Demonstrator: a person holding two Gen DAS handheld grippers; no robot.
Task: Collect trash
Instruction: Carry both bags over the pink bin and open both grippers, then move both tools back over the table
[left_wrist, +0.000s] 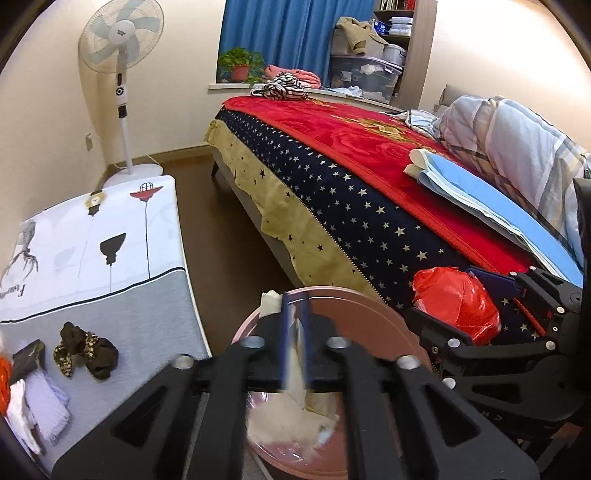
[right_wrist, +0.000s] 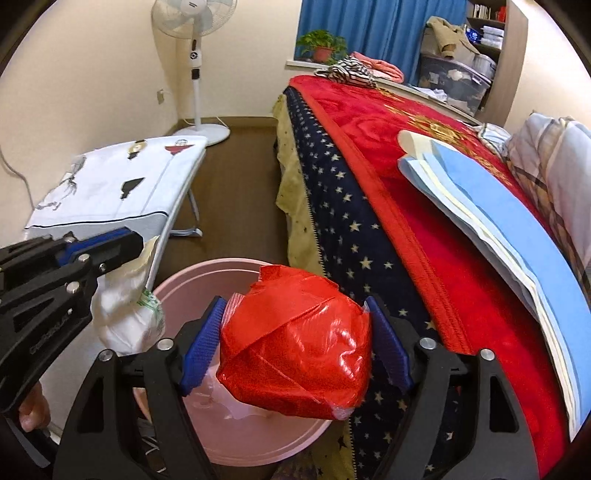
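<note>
A pink round bin stands on the floor between the bed and a low table. My left gripper is shut on a crumpled white plastic bag that hangs over the bin; the bag also shows in the right wrist view, hanging from the left gripper. My right gripper is shut on a crumpled red plastic bag and holds it above the bin's right rim, beside the bed edge. The red bag also shows in the left wrist view, held in the right gripper.
The bed with a red blanket and starred cover runs along the right, with blue and white sheets on it. A cloth-covered low table at left holds a dark scrunchie and cloths. A standing fan is at the back.
</note>
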